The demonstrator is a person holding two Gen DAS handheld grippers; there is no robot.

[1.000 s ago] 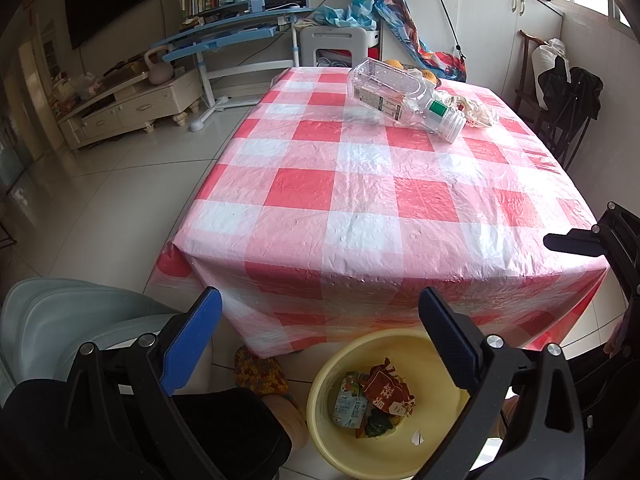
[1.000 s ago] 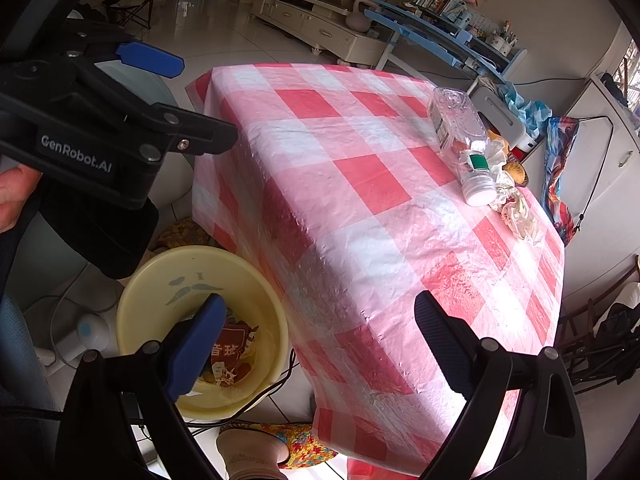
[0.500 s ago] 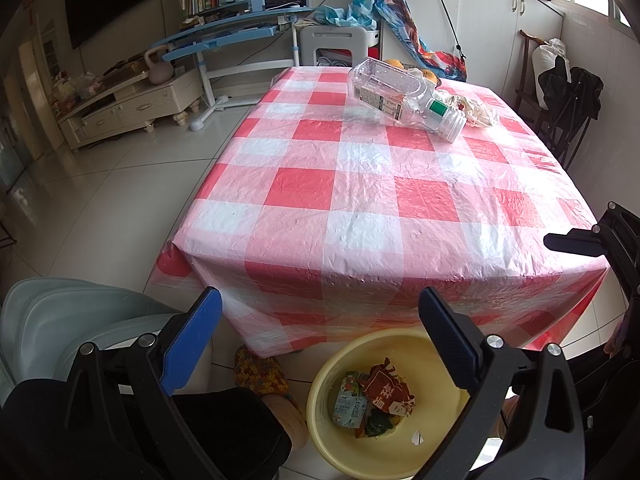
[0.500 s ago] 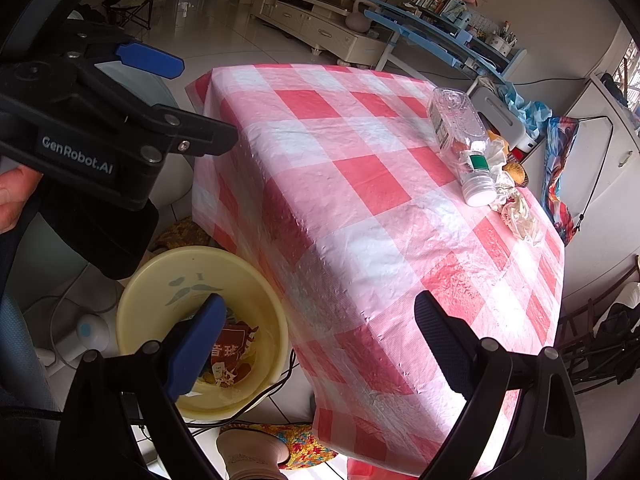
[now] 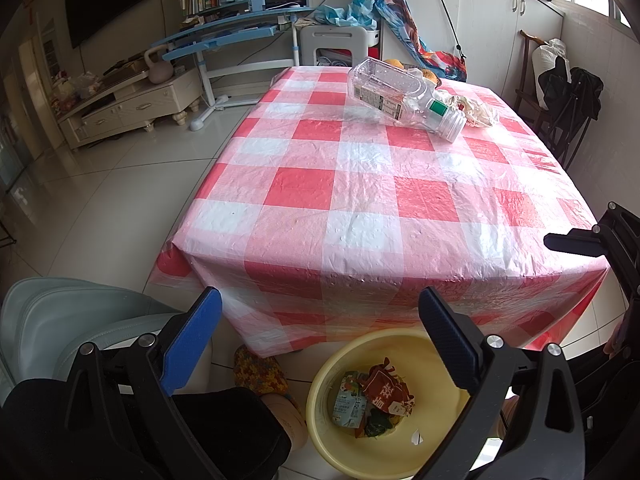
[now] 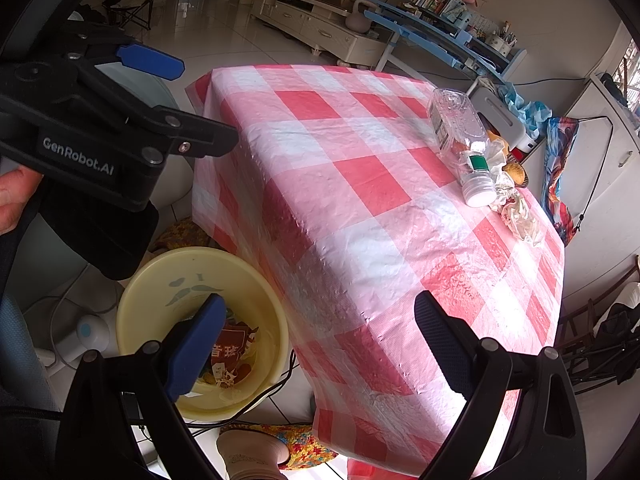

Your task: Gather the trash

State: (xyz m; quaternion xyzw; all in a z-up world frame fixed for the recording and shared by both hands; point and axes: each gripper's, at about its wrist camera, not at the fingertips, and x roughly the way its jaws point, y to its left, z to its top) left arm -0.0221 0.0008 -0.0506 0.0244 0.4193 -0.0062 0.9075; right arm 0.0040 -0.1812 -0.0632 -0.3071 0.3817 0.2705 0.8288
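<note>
Nothing has moved since earlier: both the left gripper point(image 5: 320, 320) and right gripper point(image 6: 320, 320) hang spread wide, empty. Below them sits the yellow basin point(image 5: 332, 372) holding wrappers; far ahead, a clear plastic bottle point(image 5: 400, 94) lies on the checked tablecloth point(image 5: 360, 200).

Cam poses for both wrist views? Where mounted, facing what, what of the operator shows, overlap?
Left wrist: on the left gripper, by the table's near edge, facing along it toward the bottle; dark-clad lap and slippered foot show.
Right wrist: on the right gripper, at the table corner, facing diagonally across; the hand holding the left gripper shows.
Shared: table, bottle, crumpled wrappers, yellow basin, both grippers open.
</note>
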